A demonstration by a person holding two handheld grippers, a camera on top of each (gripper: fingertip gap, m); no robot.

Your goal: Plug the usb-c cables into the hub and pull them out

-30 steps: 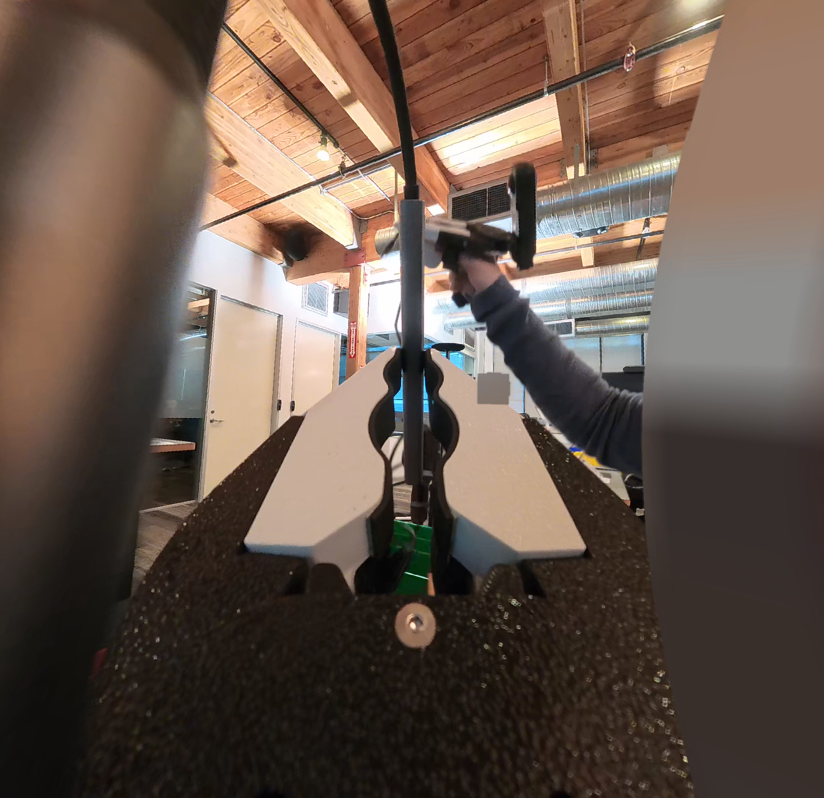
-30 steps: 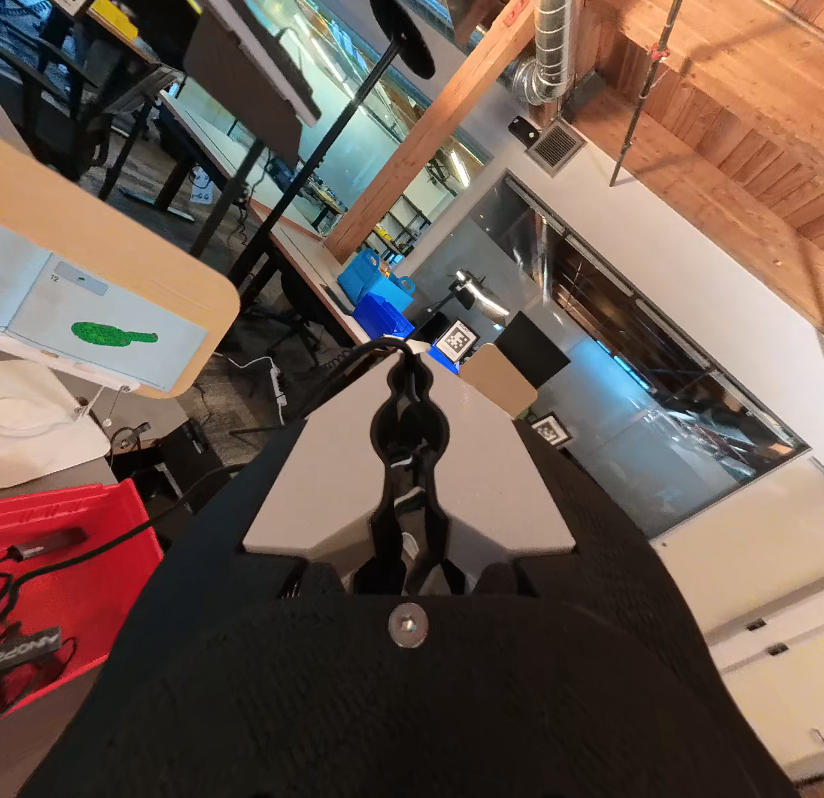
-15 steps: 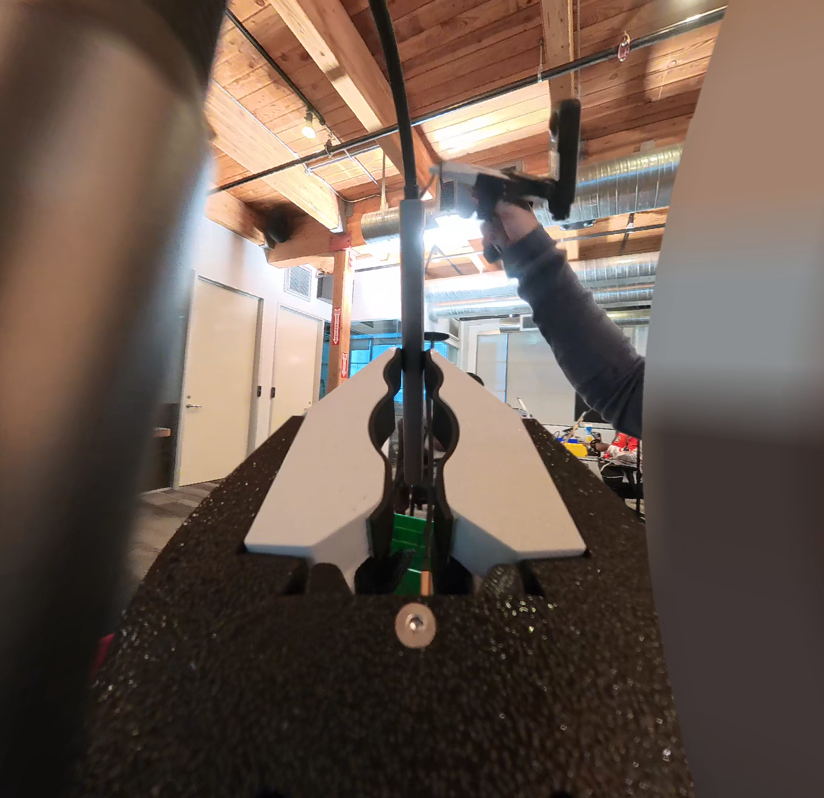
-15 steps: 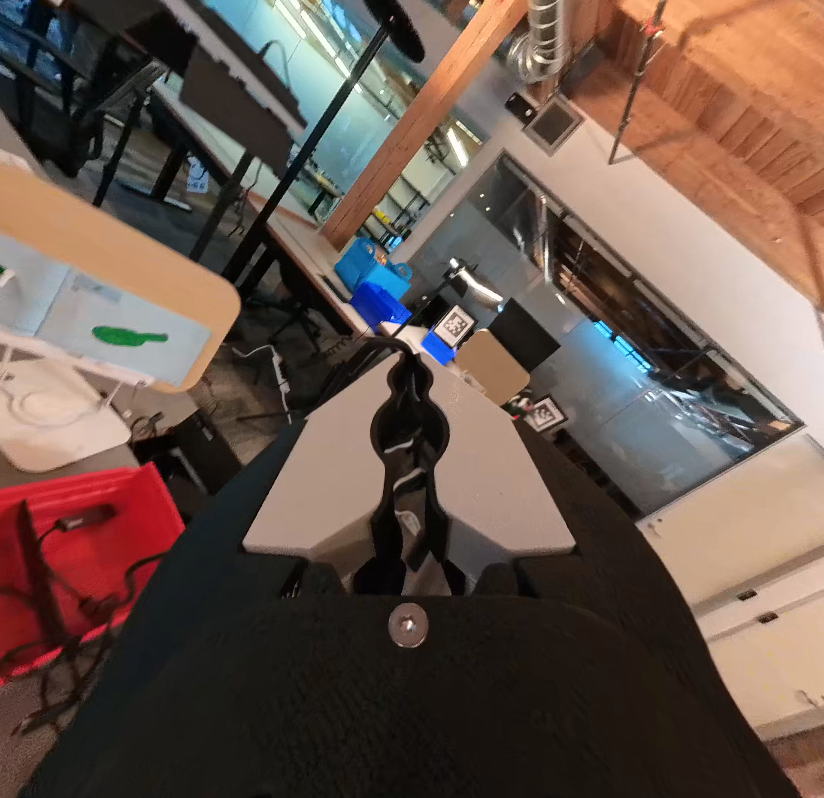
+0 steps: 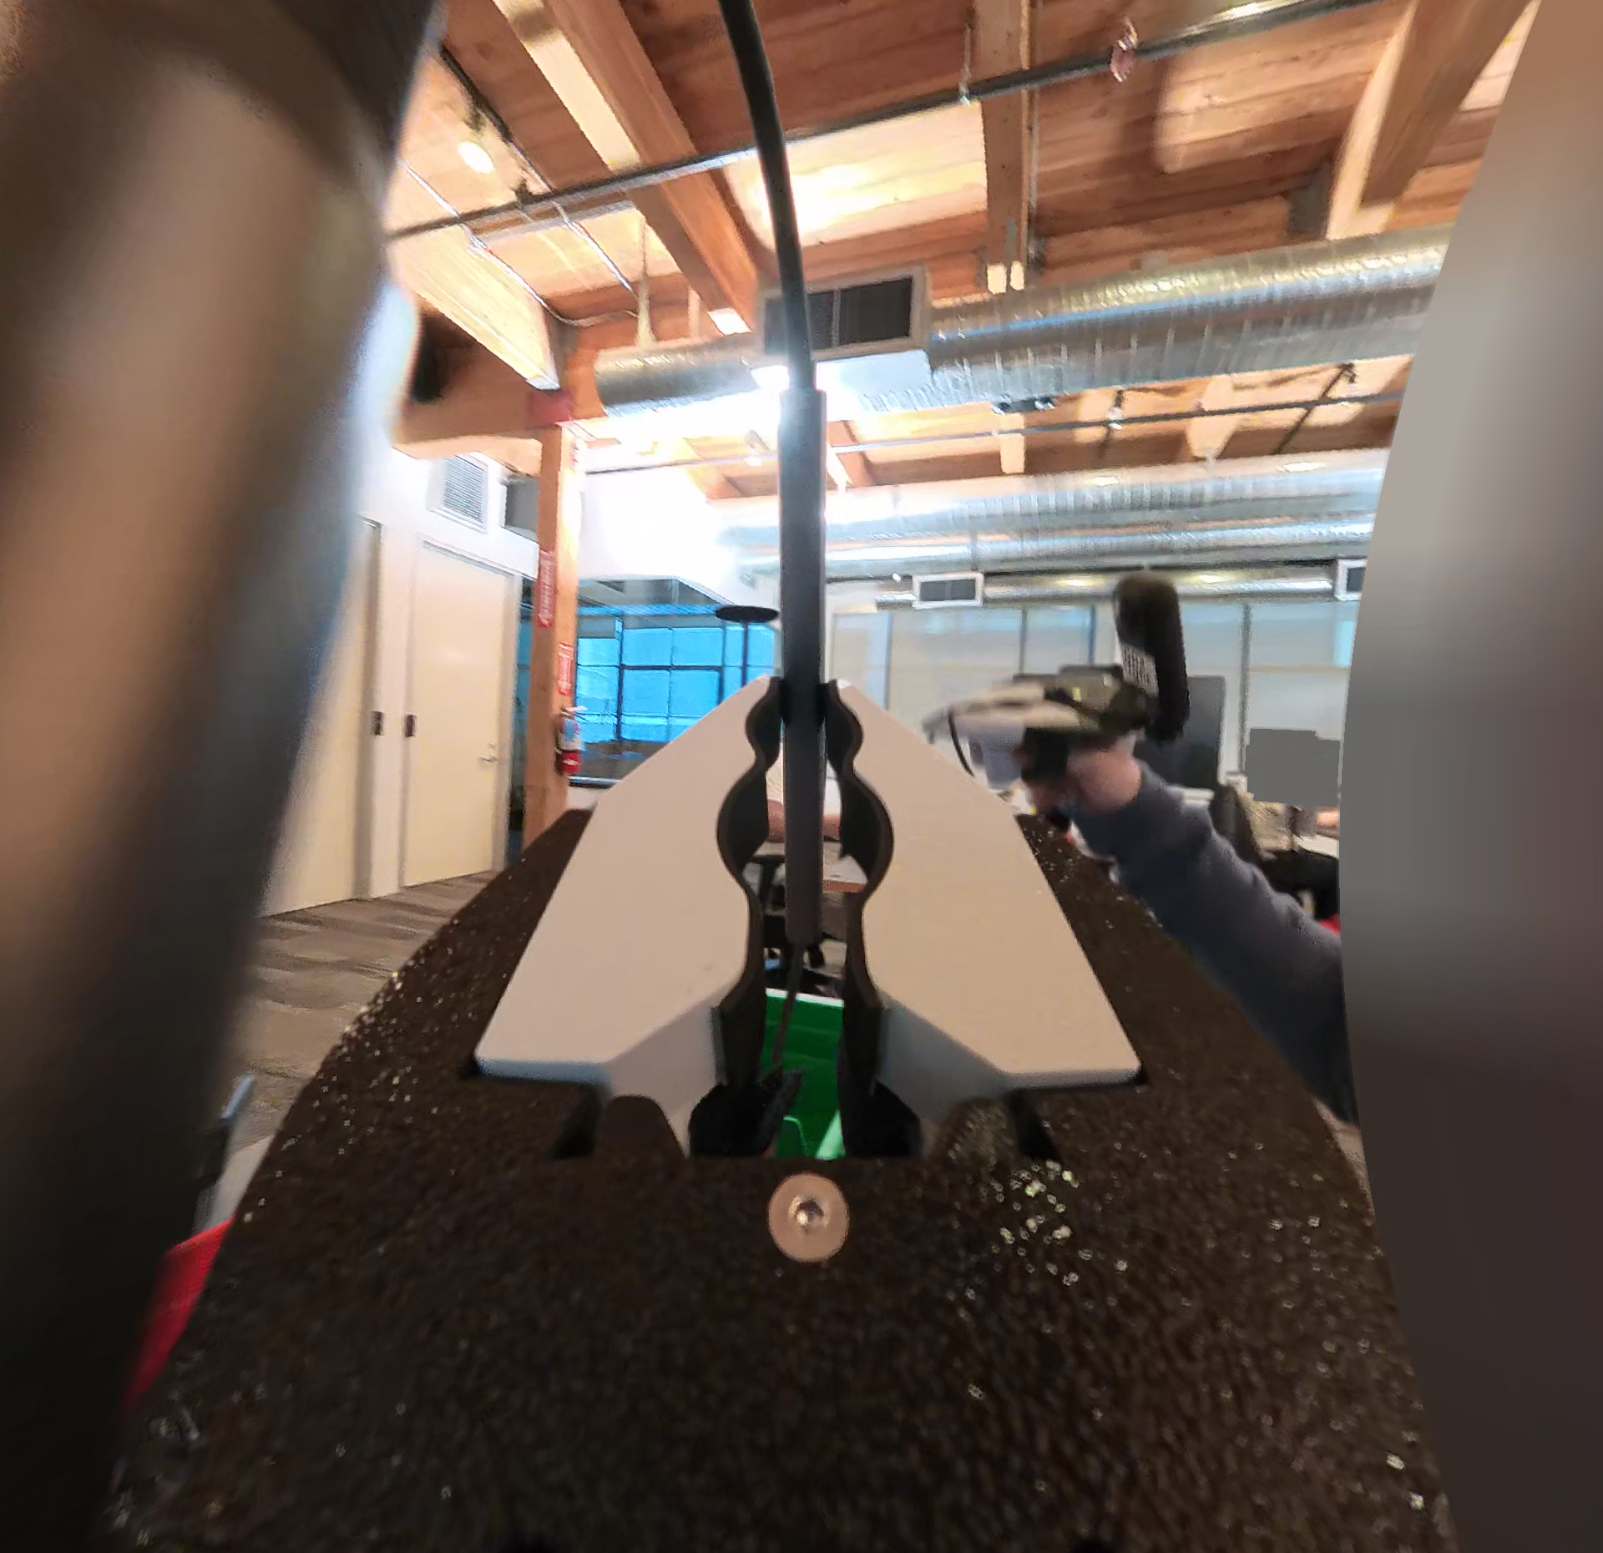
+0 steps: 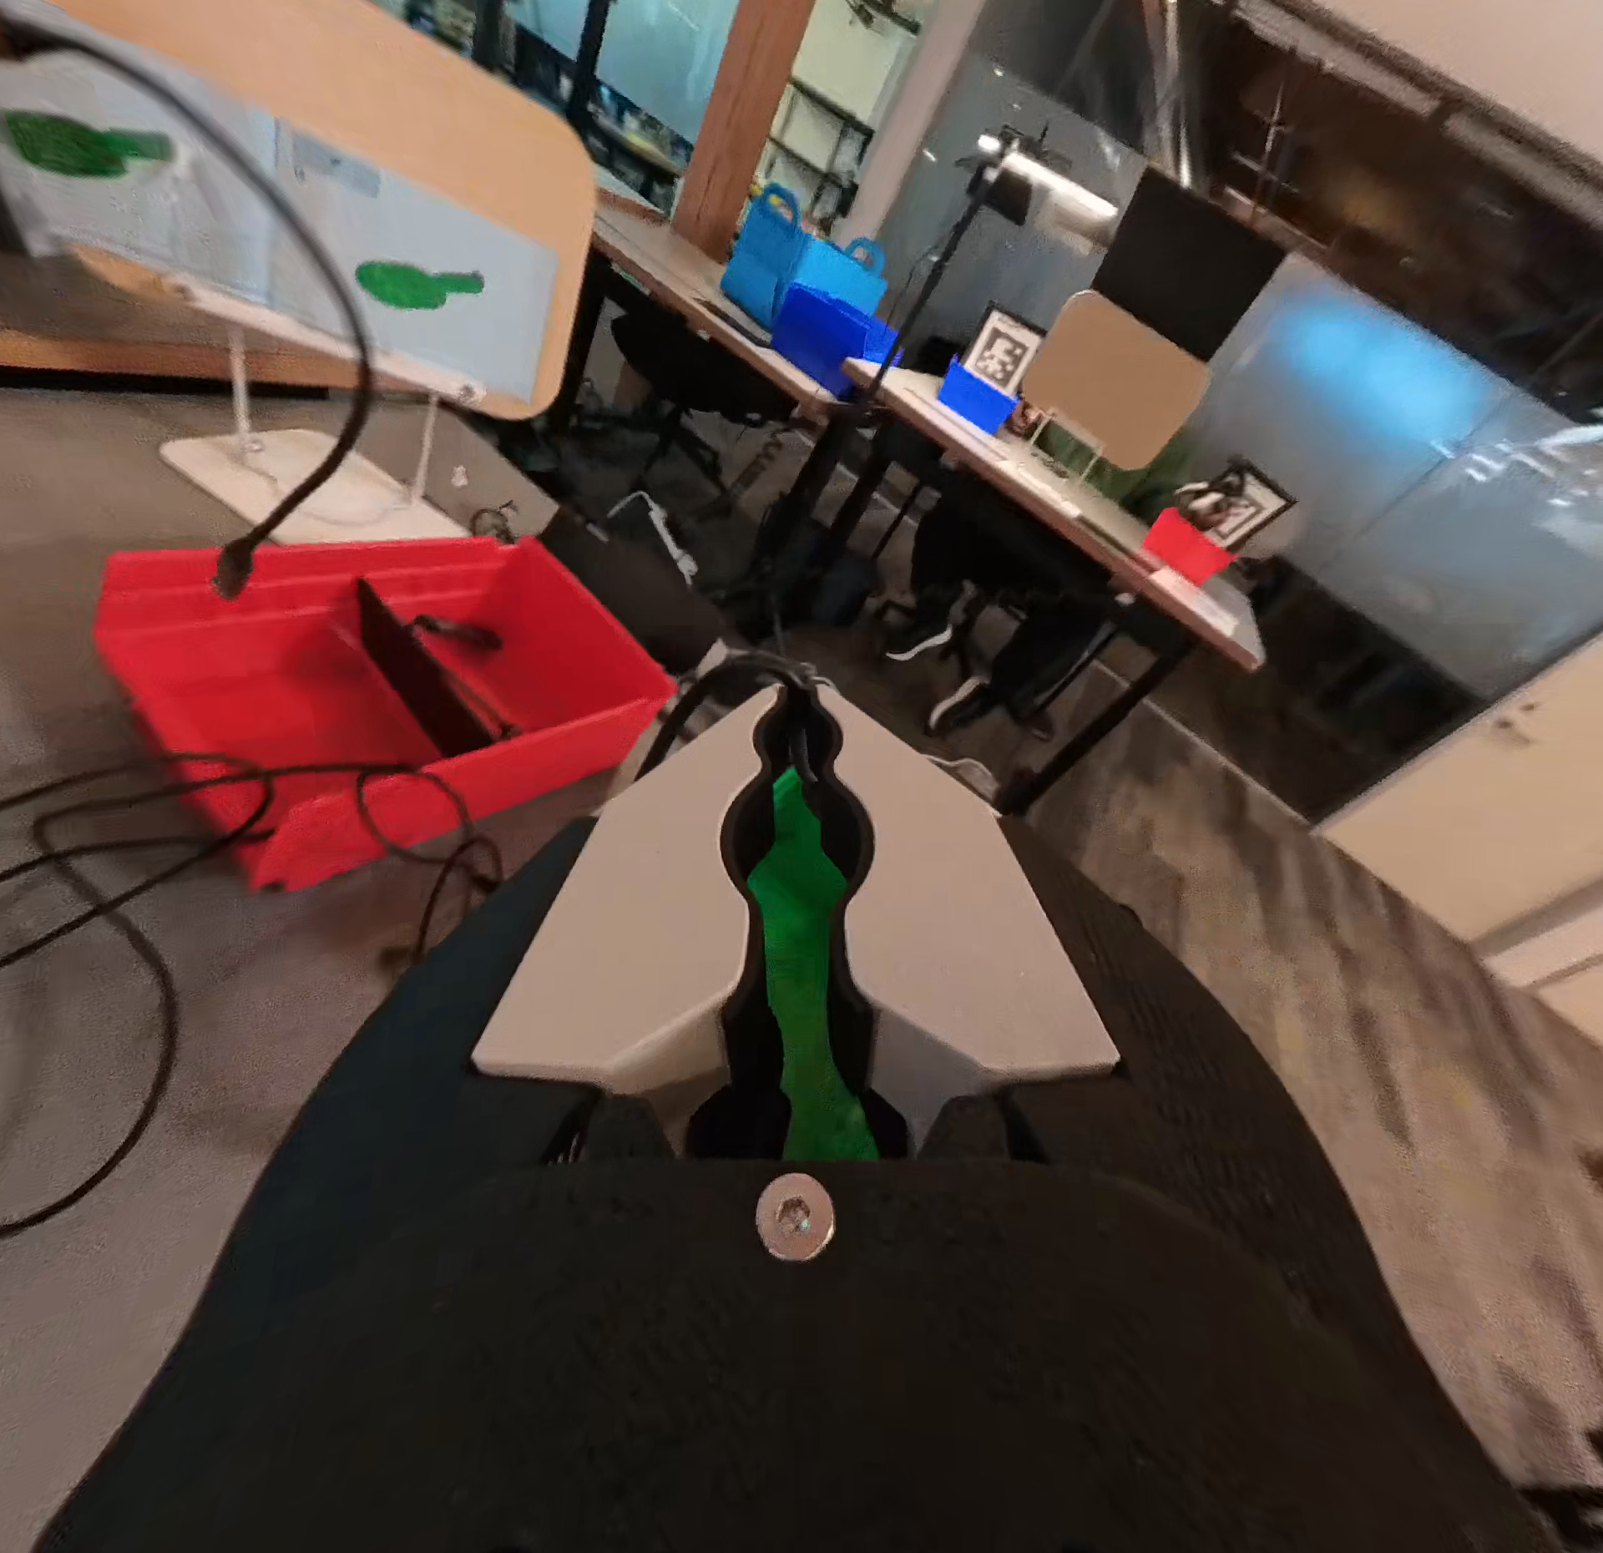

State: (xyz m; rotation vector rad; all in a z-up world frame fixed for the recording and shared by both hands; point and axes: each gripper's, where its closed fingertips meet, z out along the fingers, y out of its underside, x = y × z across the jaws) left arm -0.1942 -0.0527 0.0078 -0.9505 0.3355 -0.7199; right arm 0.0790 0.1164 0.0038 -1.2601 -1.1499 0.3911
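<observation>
My left gripper [image 5: 802,687] is shut on a slim grey hub [image 5: 800,557] that stands upright between the fingers. The hub's black lead [image 5: 763,123] runs up out of frame. My right gripper [image 6: 802,692] is shut on a thin black usb-c cable [image 6: 737,674] at its fingertips. The cable bends off to the left. The right gripper also shows in the left wrist view [image 5: 1041,722], blurred, at mid-right, held by a hand with a grey sleeve. Another black cable hangs with its plug end [image 6: 232,570] over a red bin [image 6: 564,731].
A green object [image 6: 802,947] shows through the gap between the right fingers, and green also shows below the left ones [image 5: 802,1069]. Loose black cables [image 6: 130,904] lie on the grey table. A board on a white stand [image 6: 347,123] is at the back left. Desks stand beyond. Left tips to right tips: about 35 centimetres.
My right gripper has come down from high up to lower right of the hub. Its view has tipped down onto the table and red bin. The left gripper keeps hold of the hub.
</observation>
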